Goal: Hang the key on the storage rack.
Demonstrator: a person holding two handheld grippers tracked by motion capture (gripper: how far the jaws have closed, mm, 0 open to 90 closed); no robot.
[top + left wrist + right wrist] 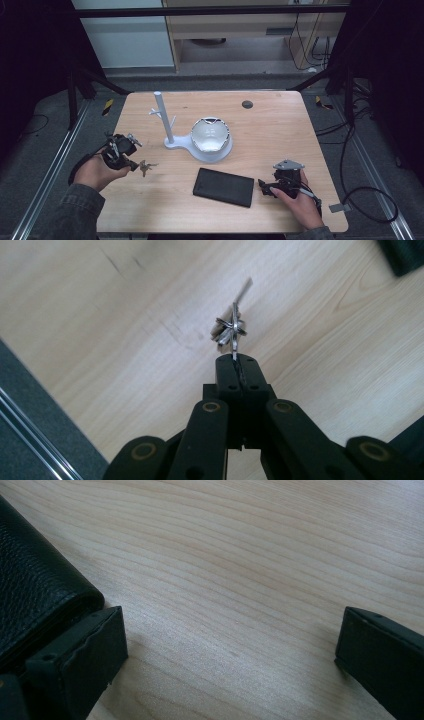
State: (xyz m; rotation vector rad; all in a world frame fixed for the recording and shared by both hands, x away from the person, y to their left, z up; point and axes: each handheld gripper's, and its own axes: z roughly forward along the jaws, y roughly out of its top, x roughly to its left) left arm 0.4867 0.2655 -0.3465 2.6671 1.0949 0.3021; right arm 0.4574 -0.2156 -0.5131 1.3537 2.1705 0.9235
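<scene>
High view puts the left gripper at the left middle of the frame, above the wooden table, with a bunch of keys dangling from its tip toward the centre. Left gripper view settles the grip: the two black jaws are pressed together on the flat blade of one key, and the rest of the bunch of keys with its ring hangs clear of the tabletop beyond them. At the centre of the high view stands a white key stand, an upright post with short pegs, on a base that also carries a white bowl-shaped tray. A black leather wallet lies flat at the lower centre, and the right gripper rests just to its right with its jaws wide apart; in the right gripper view one jaw sits right beside the edge of the wallet and nothing is between them. The step in hand looks like the lift and carry of the keys, with hanging them on a peg or dropping them in the tray the likely aim. The next move would call for a swing to the right and up toward the post, keeping the grip tight so the thin blade does not slip, and lining the ring up with a peg.
</scene>
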